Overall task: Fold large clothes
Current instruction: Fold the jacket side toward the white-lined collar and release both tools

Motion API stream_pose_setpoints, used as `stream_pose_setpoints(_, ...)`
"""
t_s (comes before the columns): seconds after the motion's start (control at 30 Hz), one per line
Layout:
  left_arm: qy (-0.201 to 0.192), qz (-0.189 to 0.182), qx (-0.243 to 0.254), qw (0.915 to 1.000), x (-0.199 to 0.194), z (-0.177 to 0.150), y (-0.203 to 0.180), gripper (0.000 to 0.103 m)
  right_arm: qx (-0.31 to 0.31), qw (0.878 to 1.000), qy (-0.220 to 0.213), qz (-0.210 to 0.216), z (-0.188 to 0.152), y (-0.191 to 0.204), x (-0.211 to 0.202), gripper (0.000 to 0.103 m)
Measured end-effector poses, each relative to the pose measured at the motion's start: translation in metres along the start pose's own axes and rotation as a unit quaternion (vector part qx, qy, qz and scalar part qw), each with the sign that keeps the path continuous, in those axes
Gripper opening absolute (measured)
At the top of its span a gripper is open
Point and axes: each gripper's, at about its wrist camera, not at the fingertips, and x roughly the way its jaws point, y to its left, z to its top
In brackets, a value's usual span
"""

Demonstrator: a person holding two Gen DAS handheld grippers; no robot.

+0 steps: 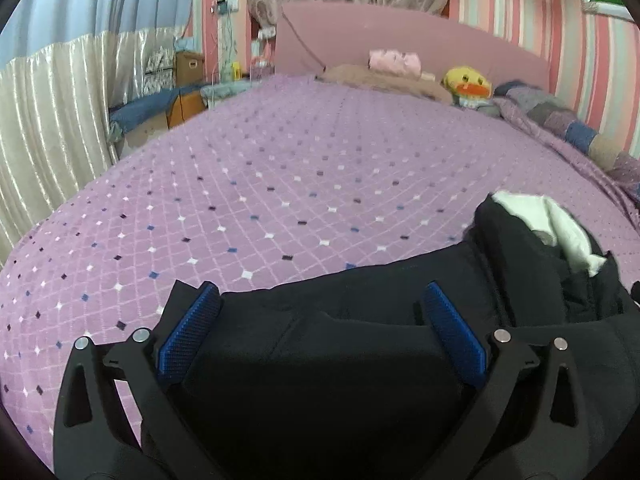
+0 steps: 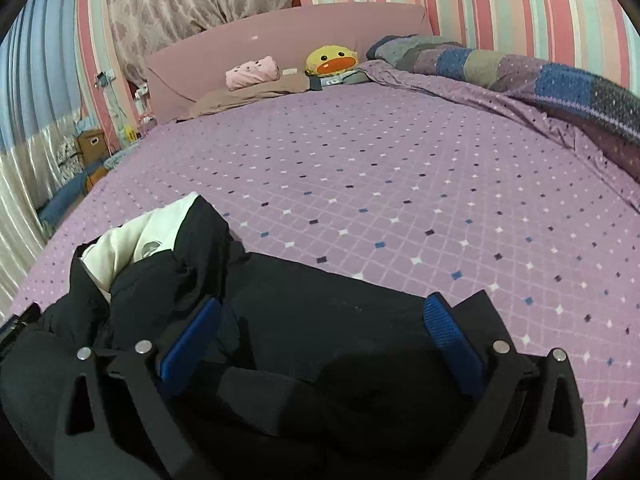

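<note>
1. Nearest, in the left wrist view: left hand-held gripper [image 1: 320,328] with blue pads [image 1: 188,332] spread wide, hovering over or resting on the near edge of the black garment [image 1: 360,360]. Cloth between the jaws but not pinched; actual contact with the fabric impossible to tell.
2. Same in the right wrist view: right hand-held gripper [image 2: 324,340] spread wide over the garment's [image 2: 340,360] near right part, clamped on nothing.
3. Probably placed so, one toward each near corner, for taking the near hem at two points and carrying it over in a fold — a judgement only.
4. Garment lying on the near part of the bed [image 1: 280,180], dark body spread fairly flat across, with a bunched heap between the two grippers showing white lining [image 1: 560,228] turned outward. Seemingly needing smoothing there before a clean fold.
5. Farther: open purple checked bedspread, bare, leaving room for the fold.
6. Far end: brown pillow [image 2: 248,98], pink bundle [image 2: 252,73], yellow duck toy [image 2: 332,62] against the pink headboard [image 2: 280,36]; patchwork quilt [image 2: 520,68] pushed to the far right, well apart from the garment.
</note>
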Motion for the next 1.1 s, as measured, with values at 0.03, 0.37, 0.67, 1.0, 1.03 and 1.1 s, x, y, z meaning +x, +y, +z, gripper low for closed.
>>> stream_pose_setpoints(0.03,0.013,0.011,0.008,0.9998,0.003,0.001,-0.004,0.100,-0.007,1.000,0.010,-0.011,0.001,0.003,0.002,0.102)
stream_pose_setpoints(0.37,0.025,-0.077,-0.021,0.9965,-0.053,0.060,-0.073,0.100,-0.118,0.989,-0.059,-0.061,0.049,0.033,-0.053,0.101)
stream_pose_setpoints(0.67,0.044,0.001,0.023,0.9988,0.004,0.043,-0.147,0.100,-0.072,0.990,-0.027,-0.115,0.042,0.014,0.004,0.101)
stream_pose_setpoints(1.0,0.030,-0.004,-0.001,0.9996,0.026,0.019,-0.140,0.100,-0.075,0.988,-0.035,-0.127,0.025,0.017,0.016,0.101)
stream_pose_setpoints(1.03,0.025,-0.007,-0.002,0.9997,0.025,0.017,-0.140,0.100,-0.081,0.988,-0.039,-0.129,0.024,0.022,0.015,0.101)
stream_pose_setpoints(1.1,0.023,-0.013,-0.005,0.9996,0.026,0.016,-0.137,0.100,-0.089,0.986,-0.050,-0.131,0.022,0.025,0.013,0.101)
